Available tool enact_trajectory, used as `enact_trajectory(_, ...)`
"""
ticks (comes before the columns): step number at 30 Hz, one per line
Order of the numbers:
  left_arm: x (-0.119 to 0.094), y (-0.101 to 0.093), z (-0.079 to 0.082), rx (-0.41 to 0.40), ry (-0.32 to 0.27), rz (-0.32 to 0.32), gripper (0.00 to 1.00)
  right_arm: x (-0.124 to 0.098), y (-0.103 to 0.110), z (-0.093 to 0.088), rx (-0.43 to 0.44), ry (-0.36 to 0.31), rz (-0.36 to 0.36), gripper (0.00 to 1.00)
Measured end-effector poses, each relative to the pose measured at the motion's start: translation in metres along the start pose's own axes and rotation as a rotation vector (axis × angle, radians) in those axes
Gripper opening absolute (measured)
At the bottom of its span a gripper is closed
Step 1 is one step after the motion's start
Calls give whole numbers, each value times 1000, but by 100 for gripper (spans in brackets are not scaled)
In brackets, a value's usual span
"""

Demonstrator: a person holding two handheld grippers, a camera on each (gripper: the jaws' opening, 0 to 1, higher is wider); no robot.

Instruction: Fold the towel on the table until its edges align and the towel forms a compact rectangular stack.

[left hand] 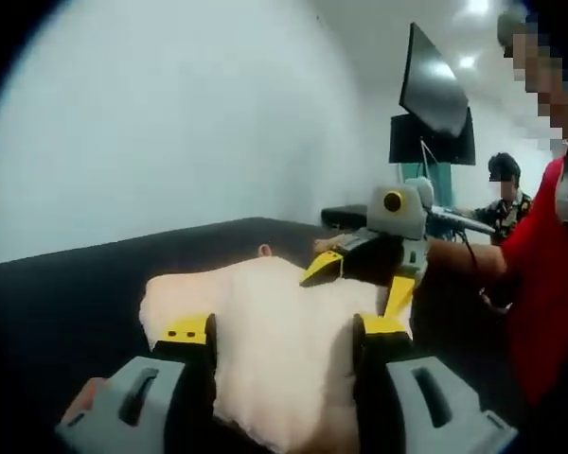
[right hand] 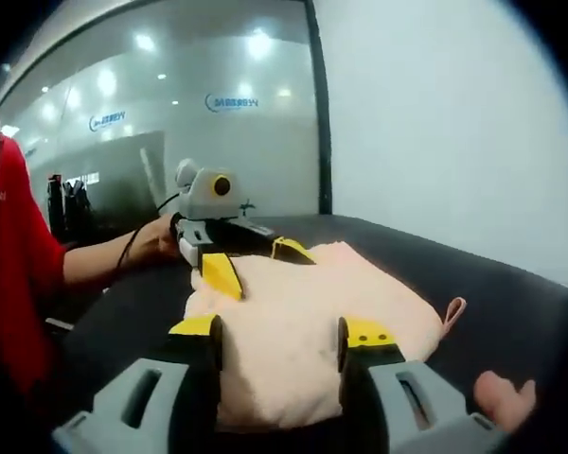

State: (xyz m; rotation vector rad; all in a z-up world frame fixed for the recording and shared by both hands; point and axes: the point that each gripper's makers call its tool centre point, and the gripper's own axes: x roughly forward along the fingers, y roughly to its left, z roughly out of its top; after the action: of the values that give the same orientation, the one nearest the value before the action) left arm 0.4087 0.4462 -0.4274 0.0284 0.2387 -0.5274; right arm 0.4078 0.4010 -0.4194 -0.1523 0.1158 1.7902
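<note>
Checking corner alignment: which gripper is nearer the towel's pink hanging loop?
Right. The right gripper sits over the towel end beside the loop; the left gripper is at the opposite end.

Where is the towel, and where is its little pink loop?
towel [left hand: 284, 350], left gripper view, on the middle of the cream cloth between the jaws.
pink loop [right hand: 452, 310], right gripper view, on the tag at the towel's corner.

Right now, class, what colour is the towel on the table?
The towel is pale cream-pink, plain with no pattern; the right gripper view shows it best.
</note>
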Motion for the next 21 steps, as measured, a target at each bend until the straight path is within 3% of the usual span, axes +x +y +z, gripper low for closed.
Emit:
enact_trajectory(3,0,-1,2,-15,-13,-6,58,-1,-2,-2,40,12,-1,45)
enact_trajectory(9,-1,-6,1,-13,-12,-4,58,0,-1,-3,27,20,5,44)
enact_trajectory(12,-6,-5,12,21,-28,7,58,-8,1,10,24,3,20,44)
enact_trajectory(14,-12,-13,26,33,-101,-40,54,-14,0,31,19,-80,23,42)
enact_trajectory(19,-10,-18,8,50,-15,-62,54,-18,-44,41,118,-144,-141,42)
enact_trajectory(21,-11,-21,9,62,-17,-67,54,-15,-59,33,155,-132,-203,42)
